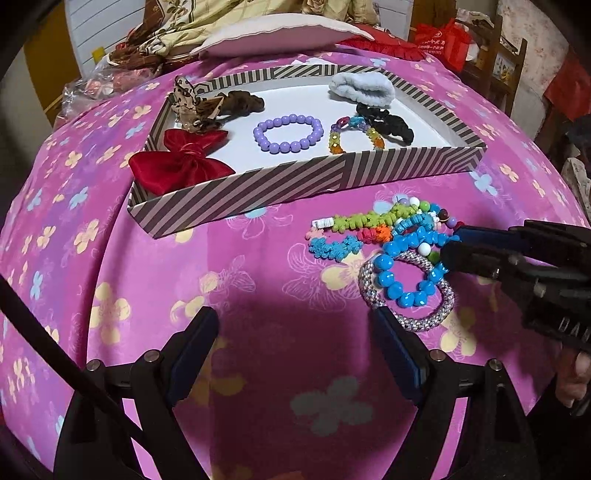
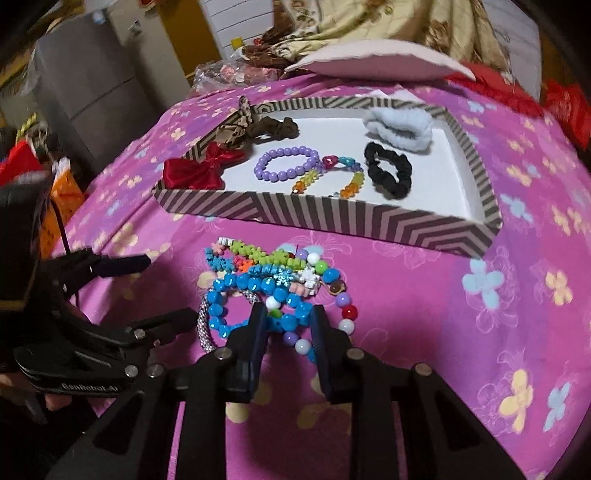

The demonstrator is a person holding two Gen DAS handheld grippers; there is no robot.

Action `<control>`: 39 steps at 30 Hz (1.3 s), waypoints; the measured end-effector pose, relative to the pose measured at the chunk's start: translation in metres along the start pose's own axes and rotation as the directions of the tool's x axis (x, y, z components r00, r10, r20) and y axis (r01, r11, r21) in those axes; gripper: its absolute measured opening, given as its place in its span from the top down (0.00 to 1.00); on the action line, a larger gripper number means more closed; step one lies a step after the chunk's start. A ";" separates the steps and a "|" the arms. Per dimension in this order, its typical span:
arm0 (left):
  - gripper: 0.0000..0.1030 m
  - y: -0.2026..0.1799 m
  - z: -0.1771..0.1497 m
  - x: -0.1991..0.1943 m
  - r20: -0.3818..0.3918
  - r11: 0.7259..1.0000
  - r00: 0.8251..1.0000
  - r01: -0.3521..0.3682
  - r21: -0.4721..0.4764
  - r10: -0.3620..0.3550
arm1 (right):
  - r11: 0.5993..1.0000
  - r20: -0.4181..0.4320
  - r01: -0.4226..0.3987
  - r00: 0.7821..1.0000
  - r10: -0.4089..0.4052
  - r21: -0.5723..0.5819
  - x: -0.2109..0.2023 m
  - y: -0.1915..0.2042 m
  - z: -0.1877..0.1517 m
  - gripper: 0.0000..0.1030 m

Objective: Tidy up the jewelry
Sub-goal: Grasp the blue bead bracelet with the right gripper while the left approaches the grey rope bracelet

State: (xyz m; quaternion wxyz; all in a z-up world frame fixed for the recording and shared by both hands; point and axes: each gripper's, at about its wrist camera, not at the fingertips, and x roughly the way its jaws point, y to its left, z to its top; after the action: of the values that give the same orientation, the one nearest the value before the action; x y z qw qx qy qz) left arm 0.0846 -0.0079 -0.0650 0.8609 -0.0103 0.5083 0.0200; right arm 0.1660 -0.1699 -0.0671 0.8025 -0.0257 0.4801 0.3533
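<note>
A pile of bracelets [image 1: 388,229] lies on the pink flowered cloth in front of a striped box [image 1: 258,188] [image 2: 332,218]. My right gripper [image 1: 452,245] [image 2: 288,317] comes in from the right and is shut on the blue bead bracelet [image 1: 391,284] [image 2: 236,284], with beads pinched between its pads. Under it lies a silvery woven bangle [image 1: 424,321] [image 2: 205,325]. A green flower bracelet [image 1: 369,219] and a multicoloured bead bracelet [image 2: 343,314] are tangled beside it. My left gripper [image 1: 293,314] [image 2: 166,290] stands open over bare cloth, left of the pile, holding nothing.
Inside the box are a purple bead bracelet [image 1: 288,133], a red bow [image 1: 181,162], a rainbow bracelet [image 1: 354,133], a black scrunchie [image 1: 388,122] and a pale blue scrunchie [image 1: 362,86]. A white pillow [image 1: 280,35] and heaped fabric lie behind it.
</note>
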 end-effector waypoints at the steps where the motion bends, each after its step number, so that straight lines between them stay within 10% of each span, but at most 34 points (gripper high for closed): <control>1: 0.22 0.000 0.000 0.001 -0.002 1.000 1.000 -0.002 0.000 0.002 | 0.999 -0.004 -0.015 1.000 0.015 0.031 0.001 -0.004 0.000 0.75; 9: 0.22 0.000 0.000 0.001 0.000 1.000 1.000 -0.005 -0.003 0.005 | 1.000 -0.005 0.021 1.000 -0.021 0.010 0.009 0.005 0.004 0.71; 12: 0.22 -0.001 0.001 0.001 0.000 1.000 1.000 -0.007 -0.005 0.007 | 1.000 -0.019 0.005 1.000 -0.006 -0.014 0.011 0.009 0.002 0.90; 17: 0.22 0.001 0.002 -0.003 0.014 1.000 1.000 0.007 -0.017 -0.007 | 0.999 0.056 0.026 0.998 -0.024 -0.031 -0.009 0.011 0.002 0.92; 29: 0.22 -0.023 0.011 -0.006 0.052 0.984 0.983 0.176 -0.013 -0.175 | 0.977 0.235 0.097 0.962 -0.142 0.192 -0.070 -0.044 0.004 0.91; 39: 0.37 -0.029 0.010 0.004 0.034 0.999 0.998 0.044 0.025 -0.045 | 0.972 0.201 0.098 0.969 -0.142 0.214 -0.067 -0.055 0.001 0.91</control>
State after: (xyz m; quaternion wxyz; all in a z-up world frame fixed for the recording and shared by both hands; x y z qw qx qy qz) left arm 0.0961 -0.0364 -0.0637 0.8698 -0.0107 0.4933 -0.0050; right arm 0.1796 -0.2469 -0.0306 0.8681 0.0650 0.4216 0.2538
